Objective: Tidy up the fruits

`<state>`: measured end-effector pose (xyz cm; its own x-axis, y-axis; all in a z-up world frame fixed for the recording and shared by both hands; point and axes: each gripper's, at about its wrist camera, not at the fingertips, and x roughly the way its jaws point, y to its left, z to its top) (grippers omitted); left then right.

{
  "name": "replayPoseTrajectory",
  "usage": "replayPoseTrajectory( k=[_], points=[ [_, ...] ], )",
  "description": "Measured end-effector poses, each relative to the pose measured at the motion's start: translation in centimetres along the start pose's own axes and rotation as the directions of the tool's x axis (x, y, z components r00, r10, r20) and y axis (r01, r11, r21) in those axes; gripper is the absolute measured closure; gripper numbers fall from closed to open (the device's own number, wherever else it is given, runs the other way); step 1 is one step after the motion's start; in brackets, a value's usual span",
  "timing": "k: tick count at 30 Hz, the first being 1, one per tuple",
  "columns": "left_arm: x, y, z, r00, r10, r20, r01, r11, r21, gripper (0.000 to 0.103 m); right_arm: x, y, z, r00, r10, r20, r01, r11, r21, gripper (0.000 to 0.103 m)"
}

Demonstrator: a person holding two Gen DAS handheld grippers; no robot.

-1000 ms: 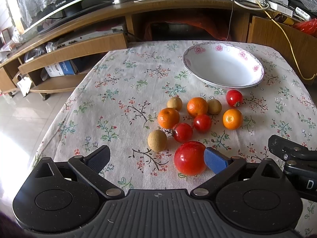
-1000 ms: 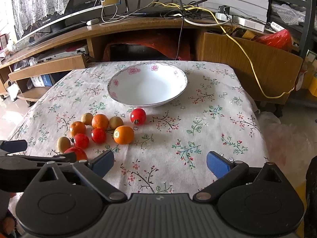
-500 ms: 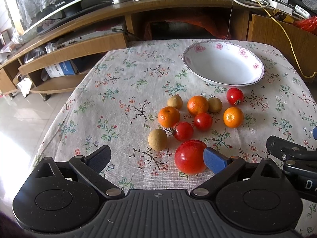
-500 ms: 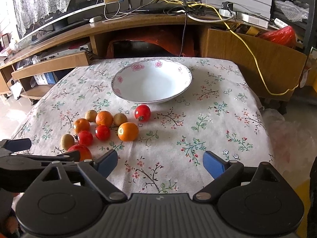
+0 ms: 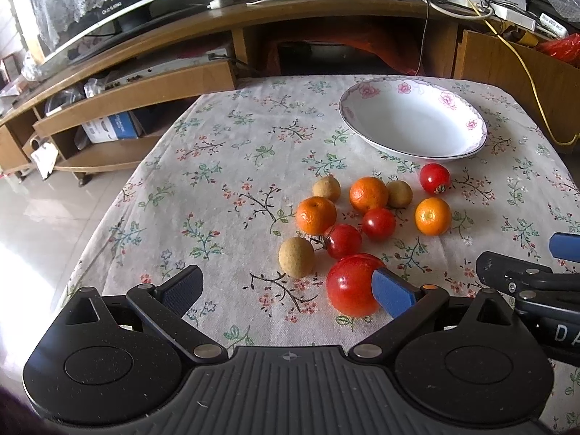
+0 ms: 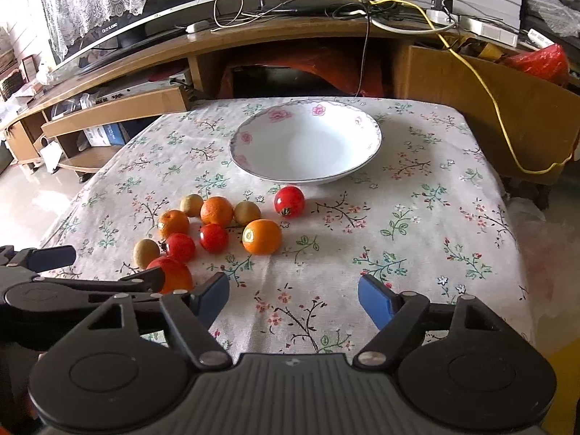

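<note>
Left gripper [image 5: 288,290] fingers stood spread; the blue pad overlapped the large red fruit [image 5: 349,284], contact unclear. Right gripper [image 6: 293,295] fingers spread wide, empty. Only the right view showed bare cloth right of the bowl [image 6: 362,172].

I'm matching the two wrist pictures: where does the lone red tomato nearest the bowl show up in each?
Left wrist: the red tomato sits right of centre, just below the white bowl.
Right wrist: it sits near centre, just below the bowl's near rim.
Shared landmark: the bowl.
</note>
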<state>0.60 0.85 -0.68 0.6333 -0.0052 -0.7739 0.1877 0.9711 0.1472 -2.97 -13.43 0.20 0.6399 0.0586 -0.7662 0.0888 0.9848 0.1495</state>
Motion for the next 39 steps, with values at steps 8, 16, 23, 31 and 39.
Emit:
replayPoseTrajectory(
  k=[8, 16, 23, 31, 39],
  points=[
    [0.2, -0.2, 0.2, 1.000, -0.017, 0.008, 0.017, 1.000, 0.012, 0.002, 0.4, -0.5, 0.3, 1.000, 0.006, -0.016, -0.006, 1.000, 0.011, 0.026],
    [0.2, -0.5, 0.3, 1.000, -0.026, 0.009, 0.025, 0.999, 0.024, 0.002, 0.4, -0.8, 0.3, 1.000, 0.008, -0.024, -0.008, 1.000, 0.014, 0.028],
    [0.1, -0.9, 0.2, 0.999, -0.036, 0.007, 0.035, 0.998, 0.042, 0.002, 0.3, -1.2, 0.4, 1.000, 0.004, -0.029, -0.004, 1.000, 0.021, 0.029],
    [0.2, -1.5, -0.4, 0.998, -0.064, -0.007, 0.064, 0.995, 0.083, 0.003, 0.4, -1.8, 0.4, 0.999, 0.003, -0.038, -0.002, 0.999, 0.032, 0.030],
    [1.6, -2.0, -0.5, 0.992, -0.121, -0.043, 0.125, 0.988, 0.086, 0.011, 0.9, -2.9, 0.4, 0.998, 0.008, -0.059, -0.006, 0.999, 0.045, 0.031]
  ],
)
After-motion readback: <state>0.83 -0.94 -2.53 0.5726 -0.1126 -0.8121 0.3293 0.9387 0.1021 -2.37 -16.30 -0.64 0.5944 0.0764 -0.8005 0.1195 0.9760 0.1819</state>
